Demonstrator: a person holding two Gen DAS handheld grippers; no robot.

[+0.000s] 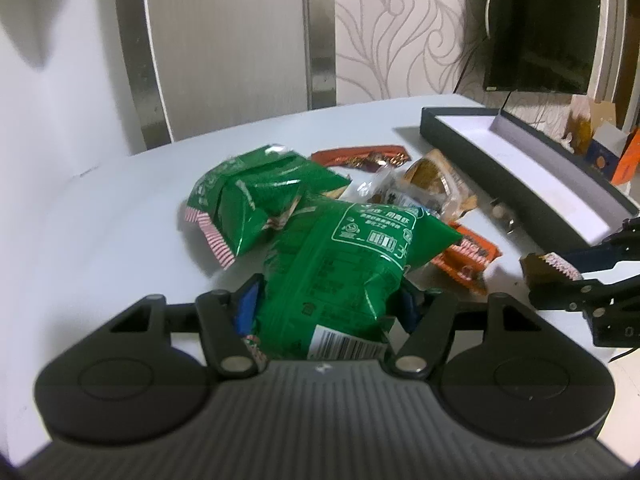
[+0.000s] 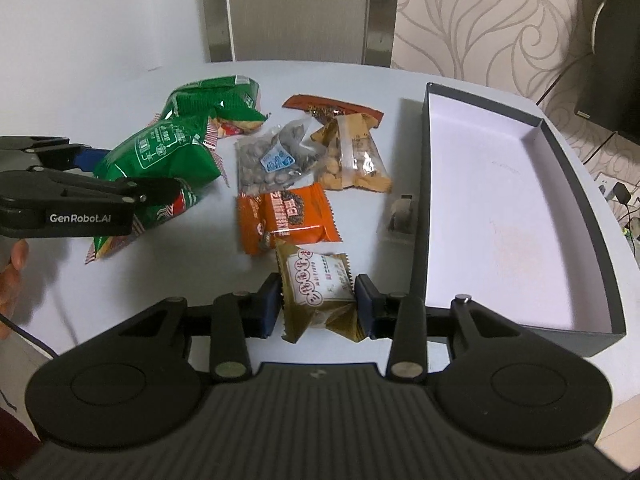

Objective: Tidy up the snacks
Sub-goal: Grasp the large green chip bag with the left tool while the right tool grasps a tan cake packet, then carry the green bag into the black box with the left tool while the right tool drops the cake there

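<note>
Green chip bag (image 1: 340, 280) sits clamped in the left gripper (image 1: 326, 304); the right gripper (image 2: 316, 300) pinches a gold packet (image 2: 316, 292). Lift both clear, then lower into the box (image 2: 560, 128) at right.

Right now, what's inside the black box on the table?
The box looks empty: only its white lining shows, with a faint reddish stain. The strip just behind its near wall is hidden. Every snack, like the orange pack, is outside it.
</note>
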